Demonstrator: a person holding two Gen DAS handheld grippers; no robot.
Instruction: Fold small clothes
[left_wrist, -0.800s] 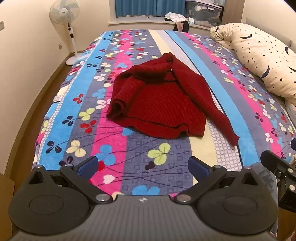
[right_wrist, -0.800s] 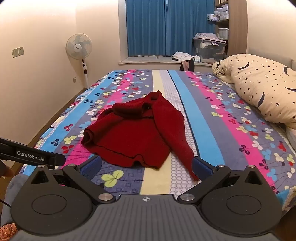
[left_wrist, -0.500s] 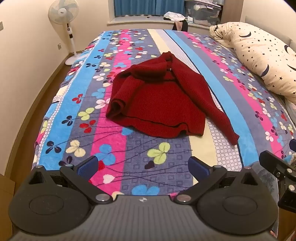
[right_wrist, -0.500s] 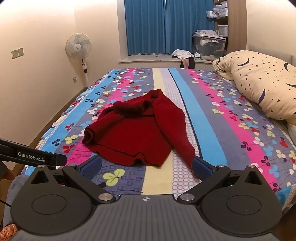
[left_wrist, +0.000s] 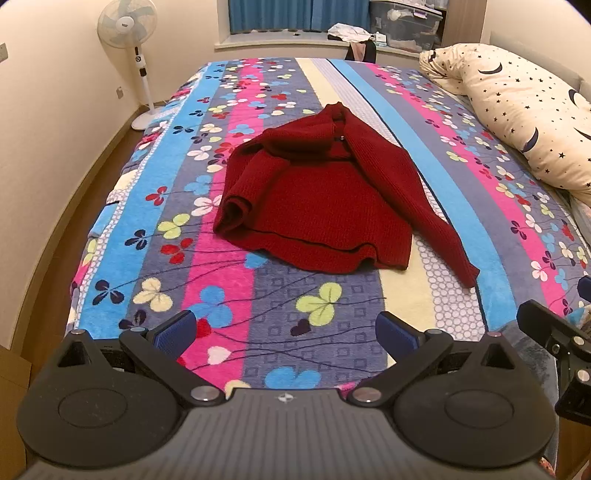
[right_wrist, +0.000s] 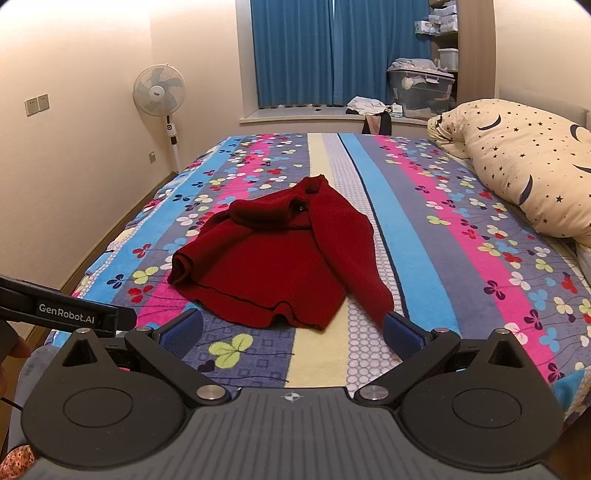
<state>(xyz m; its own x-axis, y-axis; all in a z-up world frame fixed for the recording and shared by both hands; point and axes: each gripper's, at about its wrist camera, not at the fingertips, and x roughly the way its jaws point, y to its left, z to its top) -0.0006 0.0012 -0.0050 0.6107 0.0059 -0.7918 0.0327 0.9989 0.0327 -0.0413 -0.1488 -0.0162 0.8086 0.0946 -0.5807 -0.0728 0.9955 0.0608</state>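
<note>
Holding: your left gripper (left_wrist: 284, 328) and right gripper (right_wrist: 291, 332), jaws spread, empty.
Sweater: red sweater (left_wrist: 317, 206) rumpled at 12 o'clock on blanket (left_wrist: 147, 229).
Risk: pinch one knit layer, folds bunch.

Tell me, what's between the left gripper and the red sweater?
Only bare flowery blanket lies between the left gripper and the red sweater, seen in the left wrist view.

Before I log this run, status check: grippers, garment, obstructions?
Left gripper open, empty. Right gripper open, empty. Red sweater crumpled on bedspread, untouched. Nothing in the way.
</note>
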